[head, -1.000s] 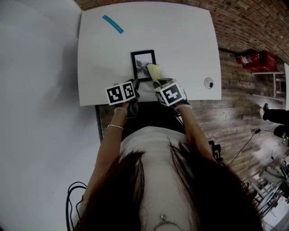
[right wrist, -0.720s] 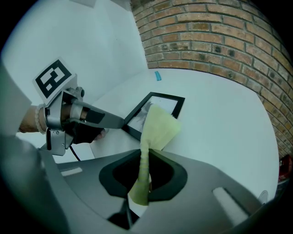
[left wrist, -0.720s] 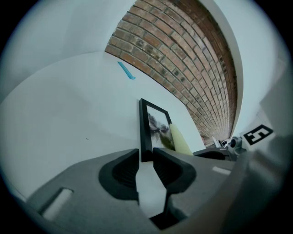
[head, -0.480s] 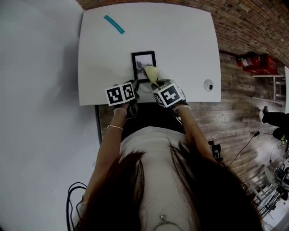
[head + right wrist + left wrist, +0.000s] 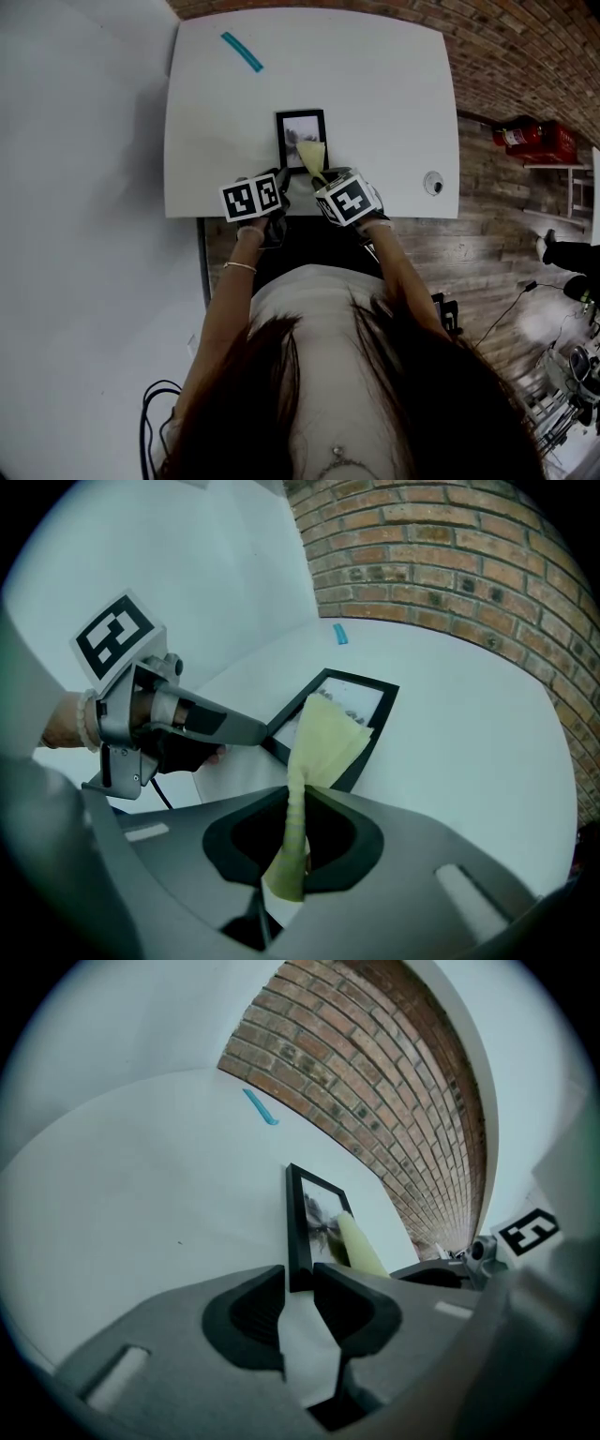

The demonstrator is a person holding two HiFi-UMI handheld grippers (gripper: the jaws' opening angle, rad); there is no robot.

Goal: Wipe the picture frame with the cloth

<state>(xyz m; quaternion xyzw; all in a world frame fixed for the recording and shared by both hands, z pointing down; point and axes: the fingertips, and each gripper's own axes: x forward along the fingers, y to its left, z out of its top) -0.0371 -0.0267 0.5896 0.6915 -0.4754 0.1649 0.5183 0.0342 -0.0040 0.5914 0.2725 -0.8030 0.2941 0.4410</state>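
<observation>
I'm in the middle of the wipe. My left gripper (image 5: 300, 1274) has its jaws closed on the near left corner of the black picture frame (image 5: 301, 127), pinning it flat on the white bench (image 5: 375, 84) close to the near edge. My right gripper (image 5: 300, 803) has its jaws pinched on a bunched tail of the yellow cloth (image 5: 328, 738). The free end of the cloth fans out over the near right part of the frame, across the glass and the right rail.

From how the cloth lies, I judge only the near portion is being covered. The far half and the left rail look uncovered. Next I'd drag the cloth toward the far edge, pressing lightly. The left grip needs to hold firm so the frame doesn't skate toward the teal strip (image 5: 242, 52).
</observation>
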